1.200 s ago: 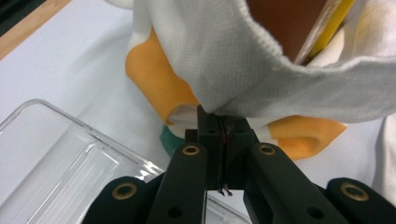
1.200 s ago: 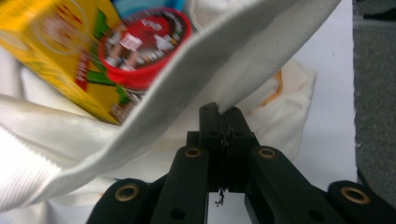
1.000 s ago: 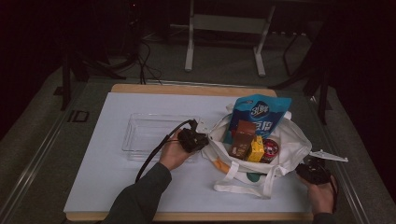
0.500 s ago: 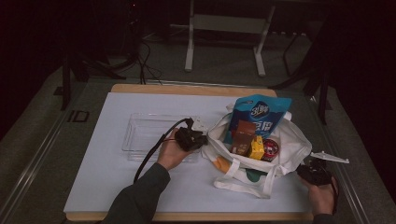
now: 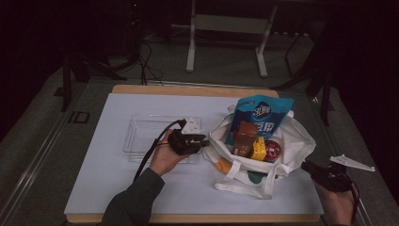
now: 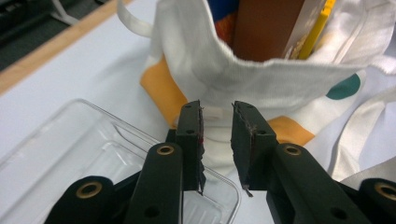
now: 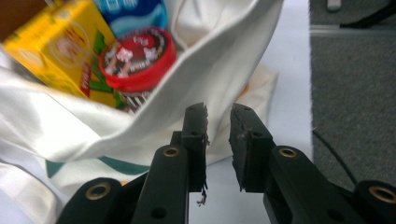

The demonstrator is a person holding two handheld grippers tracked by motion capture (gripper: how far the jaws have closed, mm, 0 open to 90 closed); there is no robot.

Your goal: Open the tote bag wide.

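Observation:
A white tote bag point(image 5: 287, 141) stands open at the table's right. It holds a blue snack bag point(image 5: 261, 113), a brown box point(image 5: 244, 136), a yellow carton point(image 5: 258, 148) and a red-lidded jar point(image 5: 272, 149). My left gripper point(image 5: 203, 141) sits at the bag's left rim. Its jaws point(image 6: 218, 135) have just been opening and stand a little apart, with the bag's cloth point(image 6: 205, 60) just beyond and nothing pinched. At the bag's right side my right gripper point(image 5: 307, 166) has just been opening too. A narrow gap point(image 7: 218, 135) shows between its pads and the cloth point(image 7: 224, 51) is free.
A clear plastic tray point(image 5: 146, 134) lies left of the bag, under my left hand. The white mat point(image 5: 108, 188) covers a wooden table. The table's right edge and grey floor point(image 7: 355, 93) run close beside my right gripper. Metal stand legs are behind the table.
Both grippers have drawn back slightly from the bag's sides and lifted a little. The bag's rim now hangs free between them.

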